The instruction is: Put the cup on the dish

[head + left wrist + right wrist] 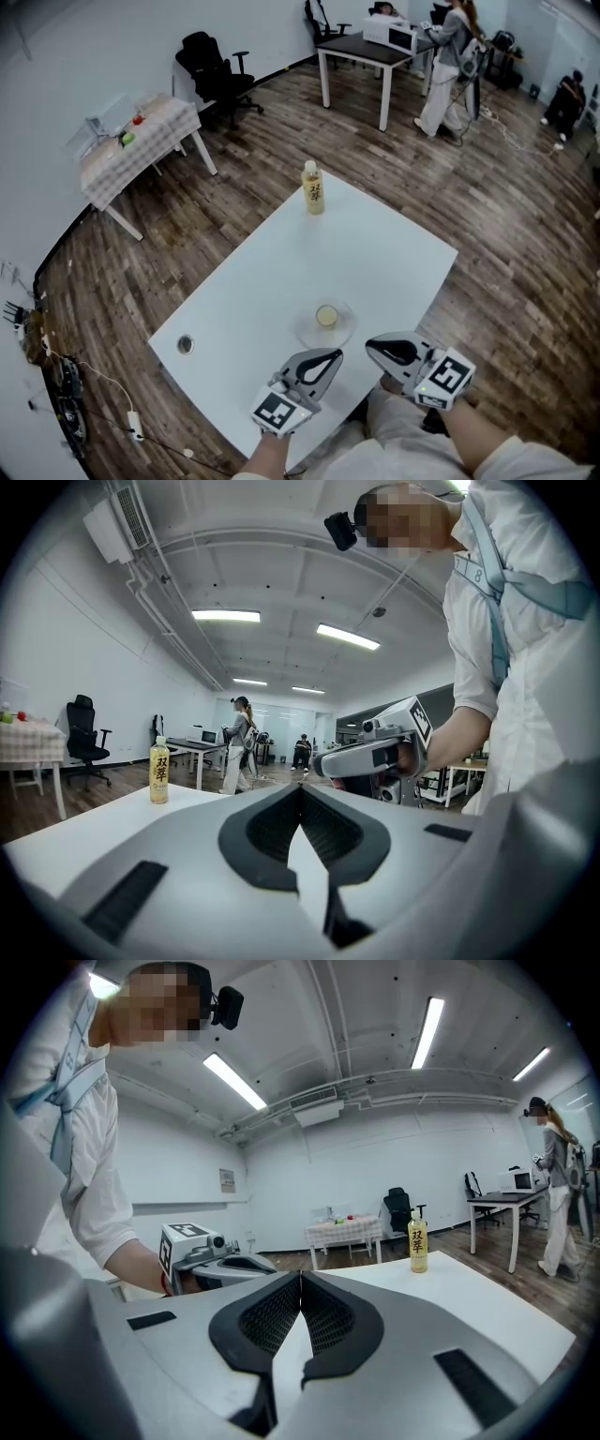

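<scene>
A white short-sleeved shirt [525, 658], with a pale blue strap [495, 630] crossing the chest. A small black camera [340, 529] is mounted at the head. Light trousers [403, 436] show below. The left claw [334, 354] and right claw [369, 346] look alike. Each has a smooth light-grey shell with narrow dark inset panels. Black pads [323, 1321], ribbed in a fine grid, taper to a point. Each claw carries a white cube [278, 411] printed with black square markers, with a small round lens beside it.
</scene>
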### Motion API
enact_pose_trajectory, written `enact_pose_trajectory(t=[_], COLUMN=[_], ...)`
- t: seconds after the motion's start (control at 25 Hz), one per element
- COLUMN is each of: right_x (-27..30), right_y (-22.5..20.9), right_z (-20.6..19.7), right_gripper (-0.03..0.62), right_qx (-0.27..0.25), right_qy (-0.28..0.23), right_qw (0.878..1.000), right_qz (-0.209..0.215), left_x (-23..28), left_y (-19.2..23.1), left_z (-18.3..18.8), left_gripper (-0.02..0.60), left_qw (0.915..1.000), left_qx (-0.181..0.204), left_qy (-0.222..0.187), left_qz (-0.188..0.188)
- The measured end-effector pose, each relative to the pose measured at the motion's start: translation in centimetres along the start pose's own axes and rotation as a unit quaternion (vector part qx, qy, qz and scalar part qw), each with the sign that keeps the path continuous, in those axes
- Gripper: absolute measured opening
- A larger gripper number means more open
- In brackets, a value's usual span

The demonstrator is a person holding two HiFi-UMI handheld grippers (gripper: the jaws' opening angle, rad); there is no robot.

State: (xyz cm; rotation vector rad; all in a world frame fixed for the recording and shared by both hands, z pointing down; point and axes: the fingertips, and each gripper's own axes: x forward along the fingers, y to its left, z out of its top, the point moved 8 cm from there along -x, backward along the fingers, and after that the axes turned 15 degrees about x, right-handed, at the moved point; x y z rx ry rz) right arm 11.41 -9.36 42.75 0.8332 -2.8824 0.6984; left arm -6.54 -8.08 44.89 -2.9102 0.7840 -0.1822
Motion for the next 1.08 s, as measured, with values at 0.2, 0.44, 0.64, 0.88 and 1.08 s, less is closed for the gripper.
enact_pose_trajectory(t=[0.2, 0.44, 0.64, 0.88, 1.08], right_x=[-0.4, -0.1, -0.1, 0.0, -0.3], right_y=[0.0, 0.3, -0.1, -0.4, -0.9], right_z=[0.0, 0.3, 0.3, 0.6, 0.5], right_gripper=[0.031, 0.031, 0.031, 0.031, 0.031], right_qx=[-0.005, -0.006, -0.001, 0.001, 0.008], right_qy=[0.009, 0.012, 0.019, 0.014, 0.019], right_qw=[1.000, 1.000, 1.000, 1.000, 1.000], right_qz=[0.006, 0.013, 0.010, 0.008, 0.002], left_x=[0.1, -0.3, -0.1, 0.0, 0.2], left_y=[-0.2, 0.0, 0.2, 0.6, 0.7], left_z=[0.0, -0.1, -0.2, -0.5, -0.8], left_gripper=[0.002, 0.000, 0.000, 0.001, 0.000], left_qw=[1.0000, 1.0000, 1.0000, 1.0000, 0.9999], left_qx=[0.001, 0.000, -0.005, -0.006, -0.015], left_qy=[0.002, 0.001, 0.003, 0.002, 0.005], left_qz=[0.001, -0.001, 0.001, 0.004, 0.005])
